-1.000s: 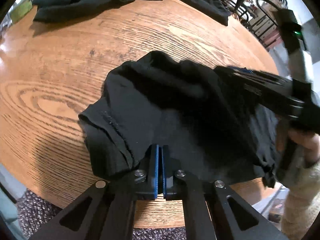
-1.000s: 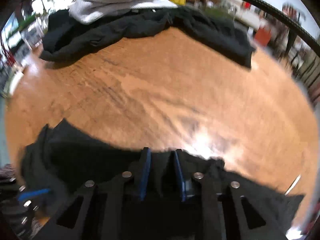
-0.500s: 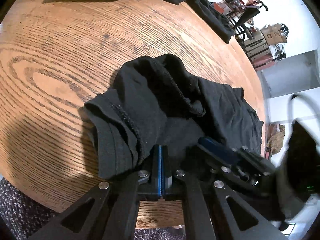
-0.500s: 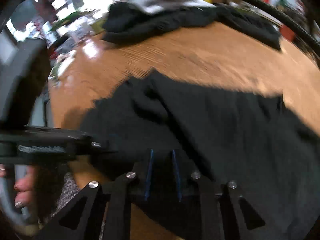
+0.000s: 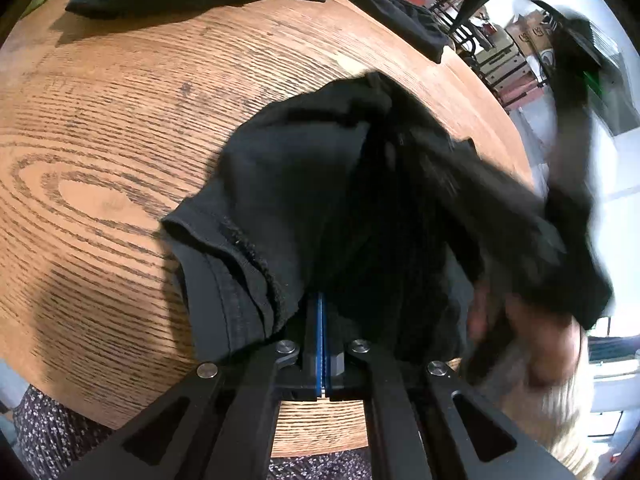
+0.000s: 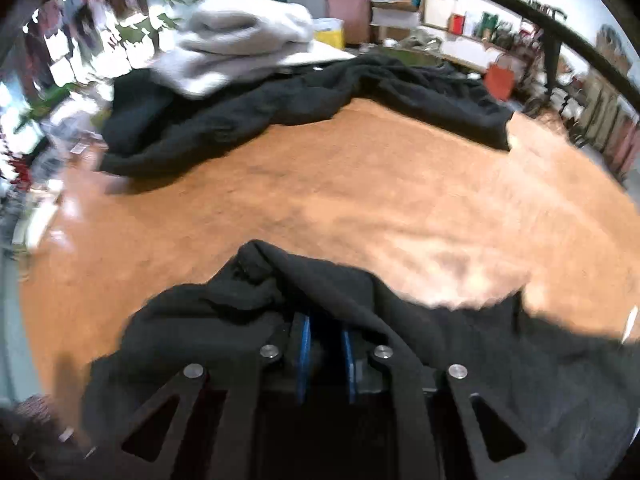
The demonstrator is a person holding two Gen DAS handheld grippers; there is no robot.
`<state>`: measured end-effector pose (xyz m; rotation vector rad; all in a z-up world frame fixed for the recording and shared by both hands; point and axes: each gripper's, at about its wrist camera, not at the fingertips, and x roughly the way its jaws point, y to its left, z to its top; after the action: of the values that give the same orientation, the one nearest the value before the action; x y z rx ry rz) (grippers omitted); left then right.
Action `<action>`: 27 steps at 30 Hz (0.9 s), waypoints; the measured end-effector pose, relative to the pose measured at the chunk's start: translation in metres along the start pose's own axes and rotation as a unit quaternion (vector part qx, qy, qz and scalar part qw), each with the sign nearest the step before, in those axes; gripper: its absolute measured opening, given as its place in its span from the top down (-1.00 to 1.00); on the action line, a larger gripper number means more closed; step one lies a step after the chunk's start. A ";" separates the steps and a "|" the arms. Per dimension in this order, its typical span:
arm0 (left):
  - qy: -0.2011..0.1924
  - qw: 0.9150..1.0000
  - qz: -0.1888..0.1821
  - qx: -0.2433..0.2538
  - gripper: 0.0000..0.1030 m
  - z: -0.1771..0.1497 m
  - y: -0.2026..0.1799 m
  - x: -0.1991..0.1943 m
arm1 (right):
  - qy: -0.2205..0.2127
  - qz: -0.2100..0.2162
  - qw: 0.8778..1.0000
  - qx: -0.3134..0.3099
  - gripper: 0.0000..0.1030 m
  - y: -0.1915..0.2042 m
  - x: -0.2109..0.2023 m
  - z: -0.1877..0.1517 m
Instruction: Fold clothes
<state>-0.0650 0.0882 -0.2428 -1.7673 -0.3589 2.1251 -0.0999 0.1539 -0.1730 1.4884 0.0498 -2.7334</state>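
A black garment (image 5: 288,184) lies bunched on the round wooden table (image 5: 120,120) near its front edge. My left gripper (image 5: 322,312) is shut on the garment's near edge, beside a folded hem. In the left wrist view the right side of the cloth is raised in a blur, with a hand (image 5: 540,340) under it. In the right wrist view the same garment (image 6: 224,320) humps over my right gripper (image 6: 326,332). Its jaws are closing with black cloth bunched between the blue pads; the tips are hidden by the cloth.
More black clothes (image 6: 280,108) sprawl along the table's far side, with a folded grey pile (image 6: 240,40) on top at the back left. Bare wood (image 6: 320,192) lies between them and the garment. Chairs and clutter stand beyond the table's right edge.
The right gripper swung over to the left gripper and back, now holding bunched cloth up. The garment's right part has lifted. The left gripper sank a little, still shut.
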 end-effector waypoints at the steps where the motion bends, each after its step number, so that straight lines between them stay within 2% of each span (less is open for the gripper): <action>1: -0.002 1.000 0.003 0.002 0.95 0.002 0.001 0.002 | 0.005 -0.005 1.000 -0.001 0.74 0.001 0.002 0.005; 6: 0.008 1.000 0.025 0.009 0.95 0.013 -0.013 0.012 | 0.030 -0.015 0.998 -0.044 0.69 0.013 0.008 0.017; 7: 0.014 0.999 0.031 0.009 0.95 0.016 -0.016 0.014 | 0.041 0.009 0.998 -0.038 0.65 0.009 0.004 0.015; 9: 0.033 0.998 0.061 0.010 0.95 0.025 -0.023 0.016 | 0.050 0.068 0.996 -0.018 0.39 0.001 -0.014 0.007; 10: 0.031 0.996 0.078 0.015 0.95 0.029 -0.028 0.012 | 0.038 0.087 0.995 -0.017 0.23 -0.005 -0.033 -0.002; 11: 0.026 0.995 0.094 0.021 0.95 0.033 -0.033 0.007 | 0.026 0.102 0.994 -0.017 0.21 -0.012 -0.052 -0.011; 12: 0.010 0.995 0.097 0.029 0.95 0.041 -0.041 -0.002 | 0.014 0.091 0.996 -0.022 0.21 -0.022 -0.067 -0.020; 14: -0.012 0.996 0.075 0.040 0.95 0.056 -0.052 -0.012 | -0.001 0.067 0.998 -0.022 0.21 -0.046 -0.088 -0.037; 16: -0.042 0.996 0.060 0.049 0.95 0.076 -0.064 -0.010 | -0.001 0.020 1.000 0.003 0.21 -0.085 -0.100 -0.058; 18: -0.060 0.994 0.075 0.051 0.95 0.082 -0.042 -0.018 | 0.005 -0.023 0.999 0.046 0.21 -0.130 -0.100 -0.074; 19: -0.061 0.993 0.084 0.054 0.95 0.099 -0.039 -0.017 | 0.009 -0.043 0.996 0.076 0.21 -0.157 -0.099 -0.080; 20: -0.058 0.993 0.092 0.056 0.95 0.100 -0.036 -0.011 | 0.005 -0.054 0.994 0.094 0.23 -0.174 -0.099 -0.082; 24: -0.052 0.990 0.121 0.055 0.95 0.088 -0.020 0.009 | 0.027 -0.054 0.991 0.122 0.23 -0.215 -0.081 -0.080; 26: -0.065 0.990 0.120 0.034 0.95 0.084 -0.013 0.012 | 0.043 -0.050 0.992 0.105 0.24 -0.211 -0.061 -0.071; 27: -0.073 0.988 0.134 0.029 0.95 0.085 -0.010 0.013 | 0.045 -0.052 0.993 0.100 0.25 -0.207 -0.052 -0.065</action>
<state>-0.1497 0.1055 -0.2341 -1.7143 -0.0974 2.4324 -0.0251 0.3640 -0.1614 1.7047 -0.1536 -2.8232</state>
